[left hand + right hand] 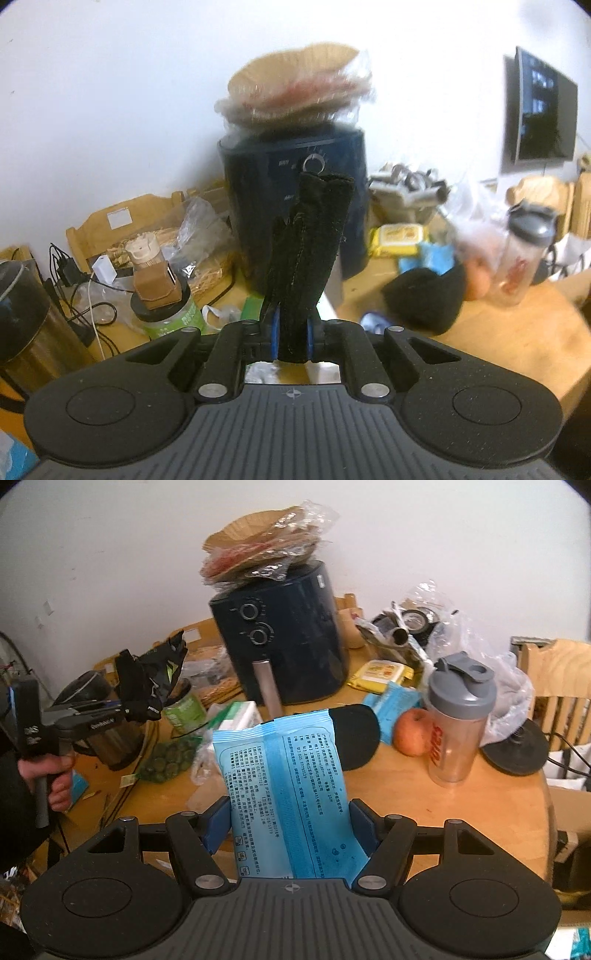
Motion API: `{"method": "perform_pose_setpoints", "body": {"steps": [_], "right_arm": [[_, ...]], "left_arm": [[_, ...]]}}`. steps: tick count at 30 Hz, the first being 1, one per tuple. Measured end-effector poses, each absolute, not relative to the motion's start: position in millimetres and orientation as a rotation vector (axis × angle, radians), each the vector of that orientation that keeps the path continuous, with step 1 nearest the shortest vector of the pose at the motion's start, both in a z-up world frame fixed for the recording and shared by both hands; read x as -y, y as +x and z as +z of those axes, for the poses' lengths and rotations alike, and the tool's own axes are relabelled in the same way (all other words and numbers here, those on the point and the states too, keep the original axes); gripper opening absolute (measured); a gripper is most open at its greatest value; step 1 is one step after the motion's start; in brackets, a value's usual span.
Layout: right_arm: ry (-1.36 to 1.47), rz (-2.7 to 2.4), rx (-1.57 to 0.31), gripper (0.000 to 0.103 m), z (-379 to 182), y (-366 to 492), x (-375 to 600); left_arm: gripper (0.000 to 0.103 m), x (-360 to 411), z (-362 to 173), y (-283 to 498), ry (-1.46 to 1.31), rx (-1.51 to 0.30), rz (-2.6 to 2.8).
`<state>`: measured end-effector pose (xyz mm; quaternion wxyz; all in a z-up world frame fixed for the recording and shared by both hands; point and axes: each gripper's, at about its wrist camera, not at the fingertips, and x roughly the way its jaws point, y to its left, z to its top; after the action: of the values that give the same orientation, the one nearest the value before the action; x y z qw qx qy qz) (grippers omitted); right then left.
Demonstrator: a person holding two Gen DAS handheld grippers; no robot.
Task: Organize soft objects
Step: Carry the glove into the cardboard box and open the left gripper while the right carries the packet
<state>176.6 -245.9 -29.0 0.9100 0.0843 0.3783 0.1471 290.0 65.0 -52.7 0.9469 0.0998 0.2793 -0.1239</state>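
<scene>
My left gripper [291, 325] is shut on a black fabric piece [314, 240] that stands up between its blue pads, lifted above the table. In the right wrist view the same left gripper [135, 701] is at the left, held by a hand, with the black fabric [144, 686] bunched in it. My right gripper [290, 819] is shut on a blue wipes pack [280, 768], its pads pressing both sides. Another black soft thing [358, 734] [424, 299] lies on the wooden table [461, 823] behind the pack.
A dark air fryer [288, 638] stands mid-table with bagged paper liners on top. To the right are an apple [412, 731], a shaker bottle [458, 723], a yellow pack [380, 674] and plastic bags. On the left are a green-lidded jar [166, 306], cables and a kettle [26, 314].
</scene>
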Motion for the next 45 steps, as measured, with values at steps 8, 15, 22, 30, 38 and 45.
{"method": "perform_pose_setpoints", "body": {"steps": [8,15,22,30,38,45], "right_arm": [[0.156,0.362,-0.759,0.071,-26,171,240],[0.190,0.415,-0.744,0.071,-23,160,240],[0.208,0.446,-0.736,0.071,-23,153,242],[0.211,0.474,-0.738,0.071,-24,149,241],[0.216,0.499,-0.742,0.071,-25,141,238],[0.207,0.514,-0.742,0.071,-21,134,236]], "left_arm": [[0.014,-66,-12,253,0.093,-0.595,-0.289],[0.014,-67,16,218,0.002,-0.614,-0.326],[0.014,-66,27,191,-0.064,-0.679,-0.387],[0.014,-73,19,170,-0.178,-0.799,-0.394],[0.014,-81,-2,155,-0.320,-0.917,-0.413],[0.015,-85,-19,145,-0.381,-1.003,-0.403]]}}
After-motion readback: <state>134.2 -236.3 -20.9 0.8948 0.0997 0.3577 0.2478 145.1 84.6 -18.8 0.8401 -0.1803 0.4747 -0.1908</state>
